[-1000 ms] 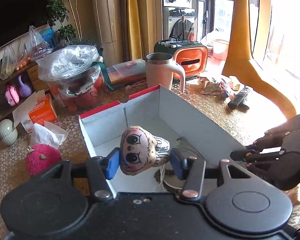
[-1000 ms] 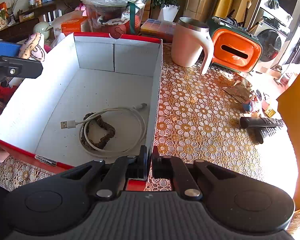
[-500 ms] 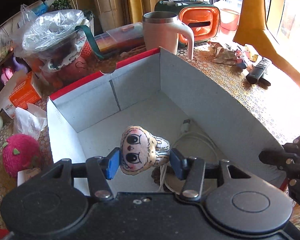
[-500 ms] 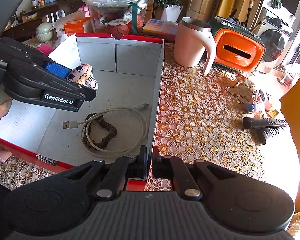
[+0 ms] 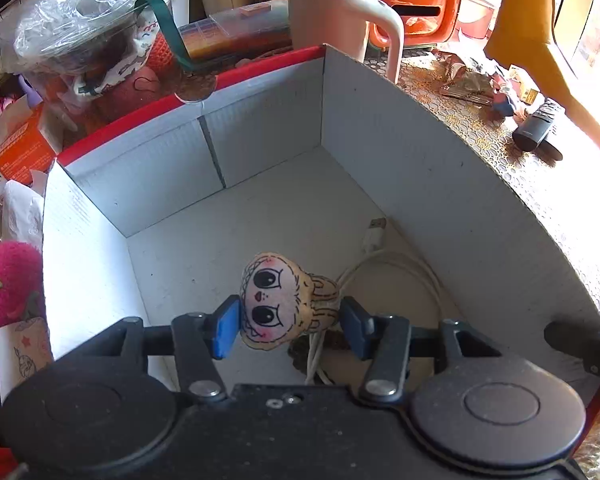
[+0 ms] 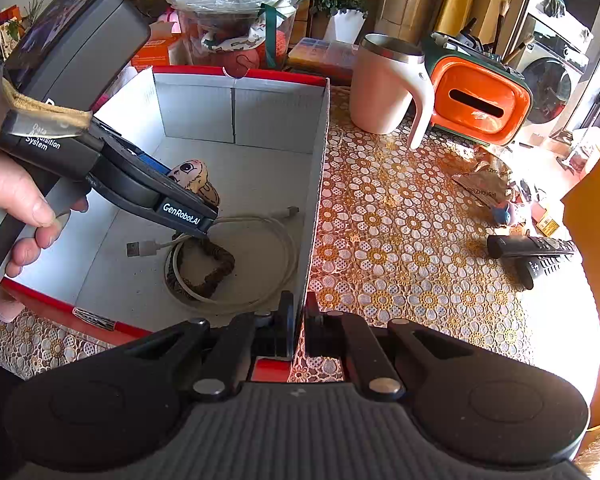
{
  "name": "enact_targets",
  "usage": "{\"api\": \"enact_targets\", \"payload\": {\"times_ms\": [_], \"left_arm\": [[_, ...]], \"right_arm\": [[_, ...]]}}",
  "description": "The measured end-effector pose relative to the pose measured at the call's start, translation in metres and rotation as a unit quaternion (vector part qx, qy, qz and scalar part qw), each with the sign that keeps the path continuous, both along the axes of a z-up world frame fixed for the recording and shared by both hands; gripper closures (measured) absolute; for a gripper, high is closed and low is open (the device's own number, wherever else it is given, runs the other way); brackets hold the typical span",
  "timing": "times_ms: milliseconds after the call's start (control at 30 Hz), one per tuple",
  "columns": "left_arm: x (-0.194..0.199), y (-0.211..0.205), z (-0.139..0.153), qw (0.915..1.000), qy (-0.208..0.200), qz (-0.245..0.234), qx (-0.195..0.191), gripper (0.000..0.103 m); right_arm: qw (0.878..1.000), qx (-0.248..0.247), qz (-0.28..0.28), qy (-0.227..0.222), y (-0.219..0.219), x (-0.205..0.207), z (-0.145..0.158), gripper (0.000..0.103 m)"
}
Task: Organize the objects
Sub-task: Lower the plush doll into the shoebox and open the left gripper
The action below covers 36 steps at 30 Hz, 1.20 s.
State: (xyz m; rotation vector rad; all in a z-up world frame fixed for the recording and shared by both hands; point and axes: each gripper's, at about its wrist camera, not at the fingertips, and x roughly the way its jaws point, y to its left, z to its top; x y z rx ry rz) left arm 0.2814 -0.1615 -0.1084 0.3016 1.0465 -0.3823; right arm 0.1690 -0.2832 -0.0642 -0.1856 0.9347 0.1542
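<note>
Lowered into the box point(image 5: 420, 168) since earlier: left gripper point(image 5: 288, 322) clamping doll point(image 5: 276, 300), above cable point(image 6: 260, 240). Right gripper point(image 6: 298, 320) pinches box wall. Bench point(image 6: 400, 240): floral lace cover, mug point(image 6: 384, 88); window glare washes out remotes point(image 6: 536, 252).

Tabletop point(image 6: 400, 240) with floral lace cover carries: box point(image 6: 316, 168), mug point(image 6: 384, 88), orange case point(image 6: 480, 100), two remotes point(image 6: 536, 252), wrappers point(image 6: 484, 176), bagged basket point(image 6: 232, 28).
</note>
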Motion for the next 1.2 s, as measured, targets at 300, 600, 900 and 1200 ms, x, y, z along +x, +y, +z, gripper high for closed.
{"api": "enact_targets", "payload": {"times_ms": [300,600,900,1200], "left_arm": [[0.005,0.0,-0.007,0.9998,0.016,0.009,0.002,0.051],[0.008,0.002,-0.01,0.9995,0.027,0.016,-0.003,0.047],[0.006,0.001,-0.008,0.9996,0.018,0.021,-0.004,0.034],[-0.001,0.006,0.008,0.9995,0.001,0.023,-0.023,0.031]], "right_arm": [[1.0,0.0,0.0,0.0,0.001,0.0,-0.001,0.098],[1.0,0.002,-0.001,0.001,0.0,-0.001,-0.001,0.098],[1.0,0.003,-0.001,0.001,0.0,-0.001,-0.002,0.098],[1.0,0.002,-0.001,0.001,0.0,-0.001,-0.002,0.098]]}}
